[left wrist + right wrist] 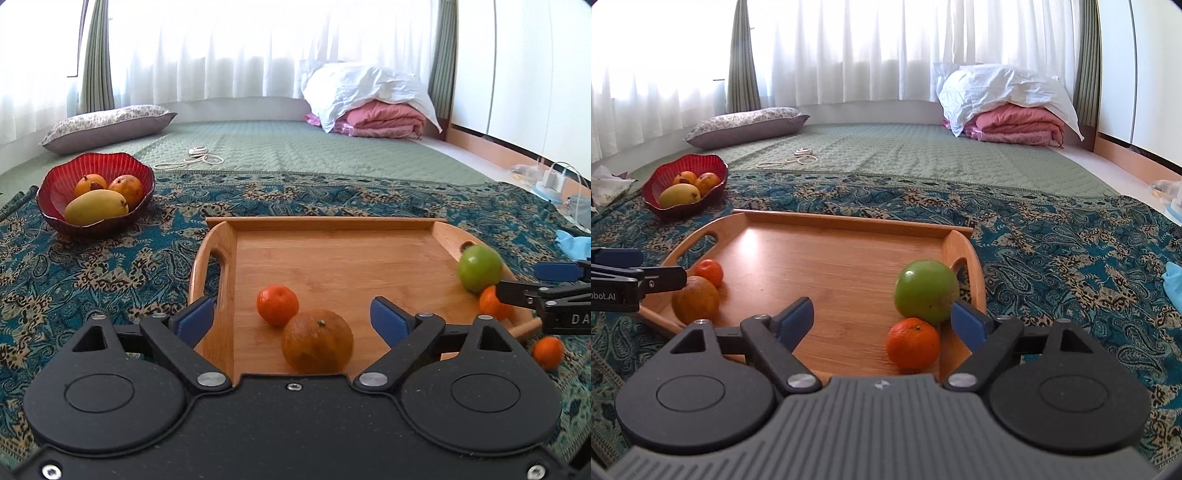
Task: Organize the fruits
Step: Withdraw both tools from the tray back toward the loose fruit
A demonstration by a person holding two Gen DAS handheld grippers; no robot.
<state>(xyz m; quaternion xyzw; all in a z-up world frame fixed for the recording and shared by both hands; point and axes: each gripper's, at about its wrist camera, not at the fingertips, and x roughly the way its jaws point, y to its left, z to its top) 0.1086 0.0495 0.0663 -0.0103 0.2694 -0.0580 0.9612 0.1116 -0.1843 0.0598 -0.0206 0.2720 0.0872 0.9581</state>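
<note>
Tray [332, 254]: four fruits | left hand-held gripper [291, 317] released | right hand-held gripper [882, 319] released

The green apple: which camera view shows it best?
The right wrist view: the green apple sits large and whole on the wooden tray. In the left wrist view it is smaller, near the right edge, still unobstructed.

Both wrist views sit low and close over the near edge of the tray [332, 254], angled down and facing the curtains [258, 44]. Left view covers the tray's left half, right view its right half. Shared: tray [831, 258], bowl [683, 206], each other's gripper tip.
</note>
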